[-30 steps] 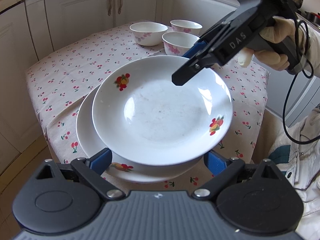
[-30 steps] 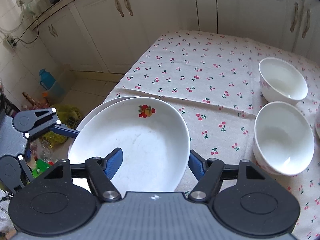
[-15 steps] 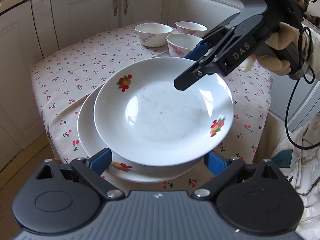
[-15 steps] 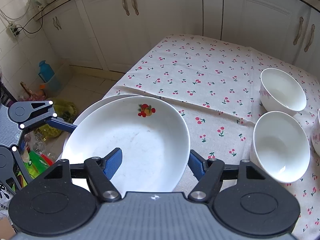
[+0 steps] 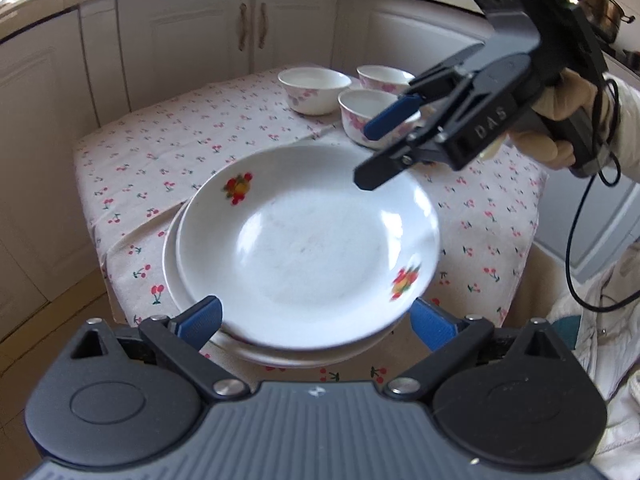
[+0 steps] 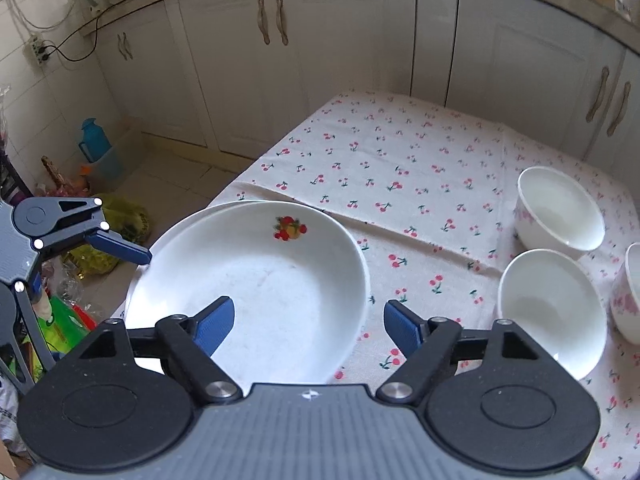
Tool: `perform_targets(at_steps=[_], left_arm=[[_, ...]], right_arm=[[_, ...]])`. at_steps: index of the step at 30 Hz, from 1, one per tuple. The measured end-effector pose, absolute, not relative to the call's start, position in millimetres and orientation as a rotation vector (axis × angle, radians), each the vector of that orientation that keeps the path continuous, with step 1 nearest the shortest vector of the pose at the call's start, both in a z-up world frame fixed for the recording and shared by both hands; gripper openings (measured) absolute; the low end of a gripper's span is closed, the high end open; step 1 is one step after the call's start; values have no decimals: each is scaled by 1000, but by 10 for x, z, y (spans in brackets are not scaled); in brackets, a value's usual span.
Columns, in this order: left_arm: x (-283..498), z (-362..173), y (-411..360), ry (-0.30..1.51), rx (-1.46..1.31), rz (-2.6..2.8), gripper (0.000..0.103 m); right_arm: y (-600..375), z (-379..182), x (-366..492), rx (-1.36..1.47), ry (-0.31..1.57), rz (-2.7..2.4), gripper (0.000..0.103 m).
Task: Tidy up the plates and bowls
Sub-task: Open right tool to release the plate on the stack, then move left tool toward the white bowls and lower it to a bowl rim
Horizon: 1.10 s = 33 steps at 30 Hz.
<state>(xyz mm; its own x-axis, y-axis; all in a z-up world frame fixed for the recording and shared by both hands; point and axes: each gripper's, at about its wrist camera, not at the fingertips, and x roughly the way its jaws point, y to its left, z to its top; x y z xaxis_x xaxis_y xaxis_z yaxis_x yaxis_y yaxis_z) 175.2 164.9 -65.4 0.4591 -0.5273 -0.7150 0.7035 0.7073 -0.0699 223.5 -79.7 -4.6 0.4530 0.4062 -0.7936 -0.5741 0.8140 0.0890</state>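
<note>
The right gripper (image 6: 308, 322) is opening its jaws; the near rim of the top plate (image 6: 256, 280) is lying between the blue pads (image 6: 212, 322), but the pads are not pressing on it, so nothing is being held. In the left wrist view this gripper (image 5: 384, 148) is hovering above the far rim of the plate, clear of it.

The left gripper (image 5: 316, 318) is standing wide open. The near rim of the top plate (image 5: 308, 248) is sitting between its pads without visible contact; whether a pad is grazing the rim cannot be told.

Just beyond both sets of jaws, the top plate is resting on the bottom plate (image 5: 172, 264), offset slightly so that a crescent of the lower rim is showing (image 6: 192, 214). Plate stacking is therefore judged complete or nearly so, apart from possible centring.

Further out, to the right of the right jaws, three bowls (image 6: 550, 304) (image 6: 560, 214) (image 6: 630, 294) are standing separately on the cherry-print tablecloth (image 6: 400, 160), near one another but not nested. The bowls are judged to be the remaining portion of the task.
</note>
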Motion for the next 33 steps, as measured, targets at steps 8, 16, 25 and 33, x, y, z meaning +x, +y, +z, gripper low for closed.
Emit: perform_targets(at_steps=[8, 16, 25, 33], left_arm=[[1549, -500, 1644, 680, 197, -641, 100], [1387, -303, 1247, 527, 164, -498, 102], [1688, -234, 545, 527, 205, -553, 102], [2138, -290, -42, 585, 187, -543, 102]], right_arm=[[-915, -28, 1958, -239, 799, 589, 102], [-1357, -27, 1690, -236, 708, 436, 103], [-1994, -126, 1647, -153, 649, 257, 103], [-2296, -328, 1781, -142, 653, 236, 103]])
